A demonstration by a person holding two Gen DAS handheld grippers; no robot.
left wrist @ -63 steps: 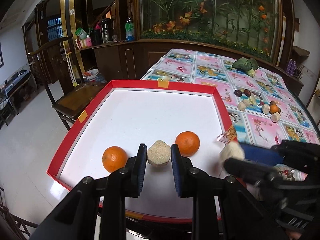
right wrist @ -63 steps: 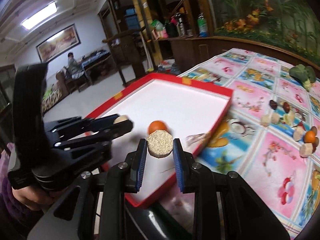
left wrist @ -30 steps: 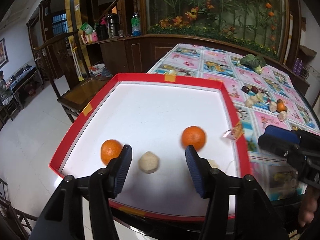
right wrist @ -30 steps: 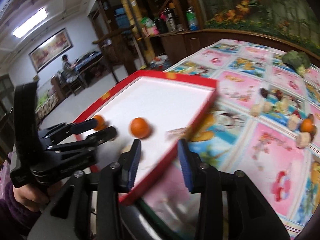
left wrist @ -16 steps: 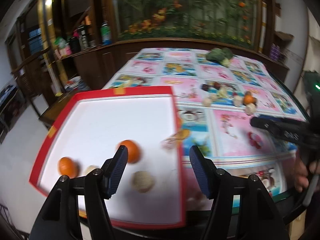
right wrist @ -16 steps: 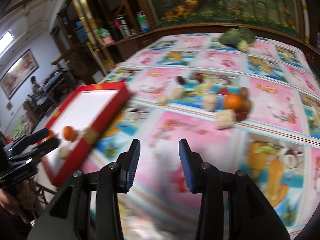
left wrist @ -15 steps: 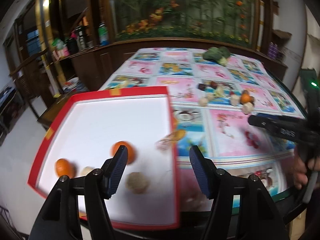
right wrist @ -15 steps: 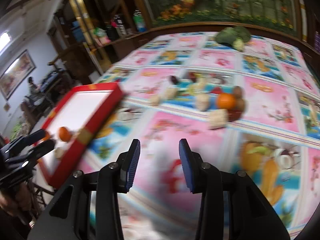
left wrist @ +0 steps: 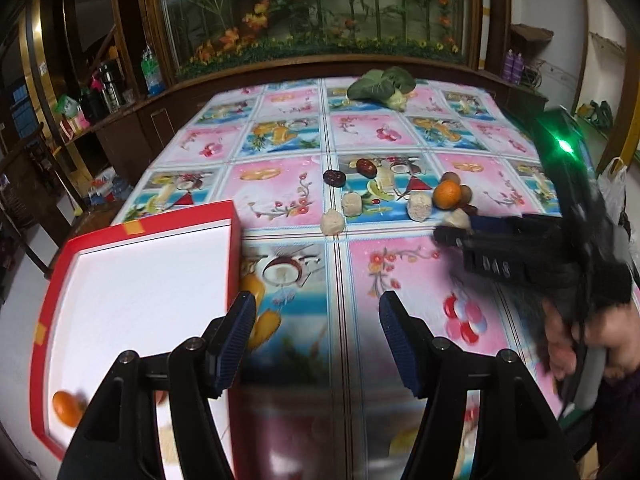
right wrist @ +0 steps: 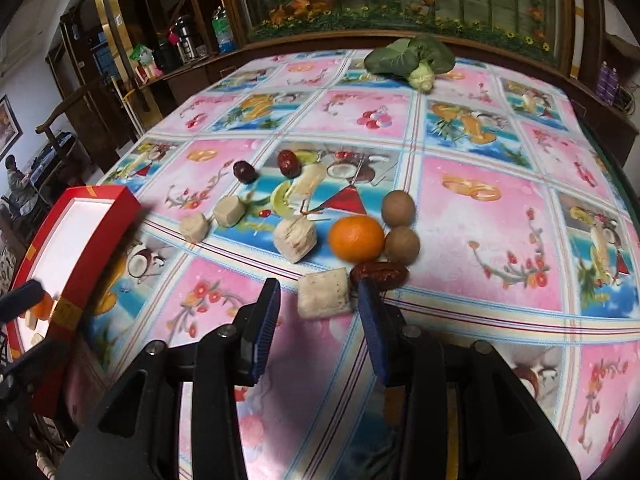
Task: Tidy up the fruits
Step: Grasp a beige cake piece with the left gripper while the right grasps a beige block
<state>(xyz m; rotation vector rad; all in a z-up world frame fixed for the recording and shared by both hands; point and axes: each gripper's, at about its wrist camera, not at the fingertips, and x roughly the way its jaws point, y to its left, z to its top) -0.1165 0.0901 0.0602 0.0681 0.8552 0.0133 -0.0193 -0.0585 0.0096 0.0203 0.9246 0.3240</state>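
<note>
The step in hand looks like the reach for the next piece: both tools point down at the loose pile on the patterned tablecloth, away from the red tray at the table's left edge.

The right gripper has its jaws spread and nothing pinched. A pale square block lies just ahead of the gap between its blue pads, not yet between them. Right behind that block sit an orange, 2 brown kiwi-like fruits and a dark red date, with 3 more pale chunks and 2 further dates to the left. A leafy green vegetable lies well apart at the far end.

The left gripper is also spread and empty, hanging over bare cloth just right of the tray. The tray already holds at least 1 orange near its front corner; the rest of its contents are hidden behind the tool.

The next move probably calls for the right tool to slide forward until the block sits squarely between the pads, then close. The date touches the block's right side, so a careless approach could nudge it or the orange away.
</note>
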